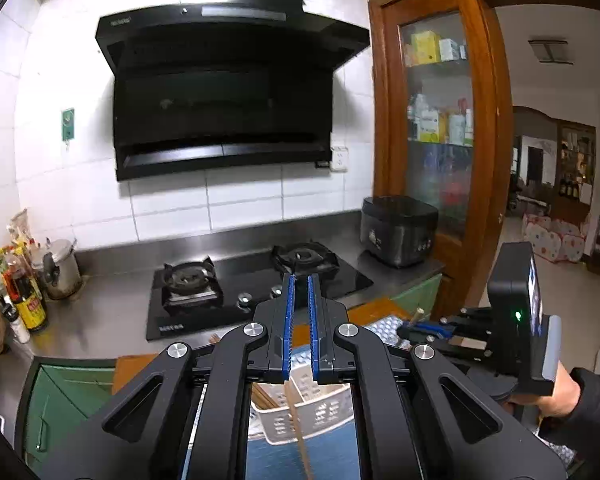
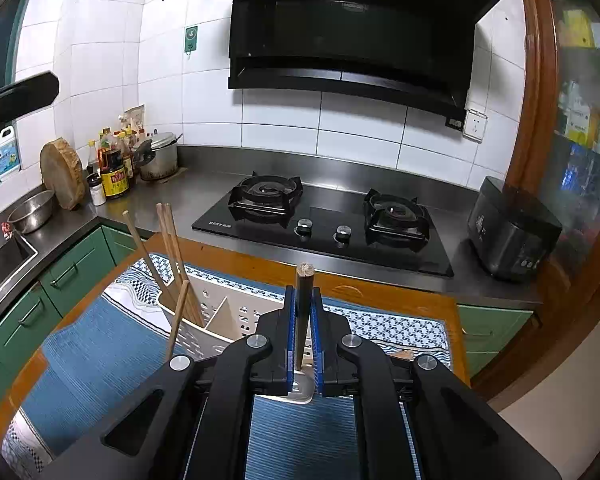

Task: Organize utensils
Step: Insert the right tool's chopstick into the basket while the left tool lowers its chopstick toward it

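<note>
Right gripper (image 2: 303, 294) clamps a dark wooden handle (image 2: 302, 312), upright between the blue pads (image 2: 290, 320), tip poking out past the fingertips; its metal end (image 2: 302, 388) shows below the jaws, over the blue mat (image 2: 84, 364). Left gripper (image 1: 301, 294) has jaws narrow with a small gap, nothing between the pads; one chopstick (image 1: 300, 432) runs below it, contact can't tell. White basket (image 2: 224, 320) sits on the mat at 10 o'clock from the right gripper, divider inside. Chopsticks (image 2: 168, 248) stand tilted in its left compartment, one more (image 2: 179, 320) leaning at the front wall. Mat lies on a wooden table (image 2: 380, 286). Stove (image 2: 324, 224) at 12 o'clock on the steel counter, rice cooker (image 2: 512, 228) at 2 o'clock, bottles (image 2: 114, 168) at 10 o'clock
</note>
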